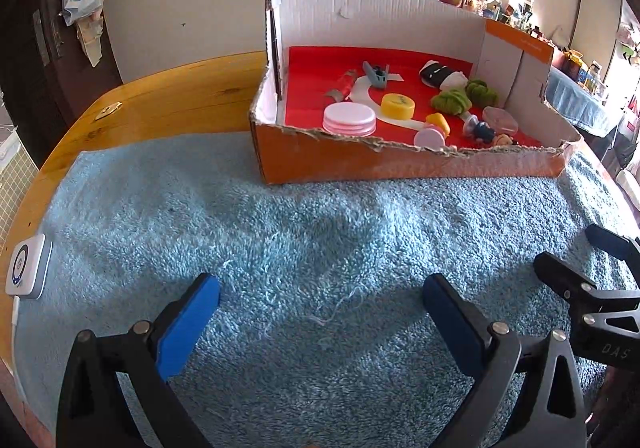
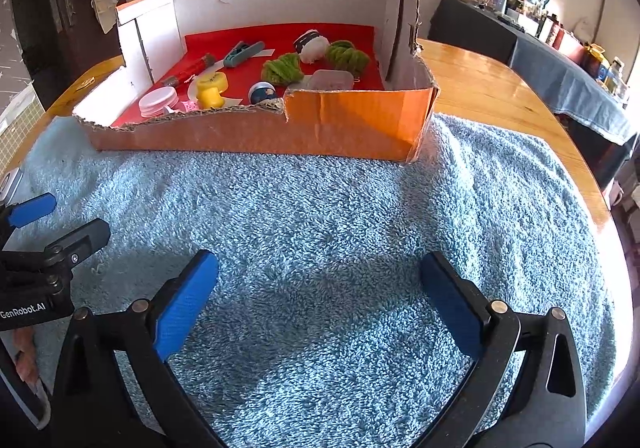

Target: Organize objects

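An orange cardboard box (image 1: pixel 340 164) with a red floor stands at the far side of a blue towel (image 1: pixel 280 268). It holds several small things: a pink lid stack (image 1: pixel 349 119), a yellow cap (image 1: pixel 397 105), green yarn balls (image 1: pixel 452 101), a grey clip (image 1: pixel 376 75) and small toys. The box also shows in the right wrist view (image 2: pixel 352 120). My left gripper (image 1: pixel 320 308) is open and empty over the towel. My right gripper (image 2: pixel 320 288) is open and empty beside it, and also shows in the left wrist view (image 1: pixel 576 264).
A white square device (image 1: pixel 28 270) lies at the towel's left edge. The wooden table (image 2: pixel 492 88) extends right of the box. A cloth-covered side table with clutter (image 2: pixel 560 60) stands at the far right.
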`<state>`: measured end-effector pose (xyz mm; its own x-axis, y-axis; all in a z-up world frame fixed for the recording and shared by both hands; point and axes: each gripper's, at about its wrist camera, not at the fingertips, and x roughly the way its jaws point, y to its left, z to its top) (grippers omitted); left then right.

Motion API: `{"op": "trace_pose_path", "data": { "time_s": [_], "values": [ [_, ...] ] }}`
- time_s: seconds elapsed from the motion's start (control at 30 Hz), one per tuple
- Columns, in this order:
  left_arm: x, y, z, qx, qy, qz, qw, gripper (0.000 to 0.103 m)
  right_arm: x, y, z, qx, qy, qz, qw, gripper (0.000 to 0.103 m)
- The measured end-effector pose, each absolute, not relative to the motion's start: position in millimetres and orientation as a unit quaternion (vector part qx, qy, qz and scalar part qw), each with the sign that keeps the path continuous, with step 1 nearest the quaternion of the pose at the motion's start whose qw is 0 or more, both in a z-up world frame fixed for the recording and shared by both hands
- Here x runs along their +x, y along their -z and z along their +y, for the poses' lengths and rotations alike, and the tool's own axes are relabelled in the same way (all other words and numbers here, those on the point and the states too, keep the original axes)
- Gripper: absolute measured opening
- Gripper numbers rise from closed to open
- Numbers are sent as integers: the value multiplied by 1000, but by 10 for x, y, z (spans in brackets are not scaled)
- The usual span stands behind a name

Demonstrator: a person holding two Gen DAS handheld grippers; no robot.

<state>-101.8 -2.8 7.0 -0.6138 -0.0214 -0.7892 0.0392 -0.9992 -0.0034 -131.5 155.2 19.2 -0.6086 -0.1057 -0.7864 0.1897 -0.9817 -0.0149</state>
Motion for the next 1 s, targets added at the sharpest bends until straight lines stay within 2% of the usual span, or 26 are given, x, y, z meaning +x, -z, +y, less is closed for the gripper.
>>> {"op": "trace_pose_path", "data": {
  "time_s": [1.0],
  "values": [
    [-1000,-75,-25,439,898,10,17,103,-1333,-189,1558,434,897,44,72,103]
  ]
}}
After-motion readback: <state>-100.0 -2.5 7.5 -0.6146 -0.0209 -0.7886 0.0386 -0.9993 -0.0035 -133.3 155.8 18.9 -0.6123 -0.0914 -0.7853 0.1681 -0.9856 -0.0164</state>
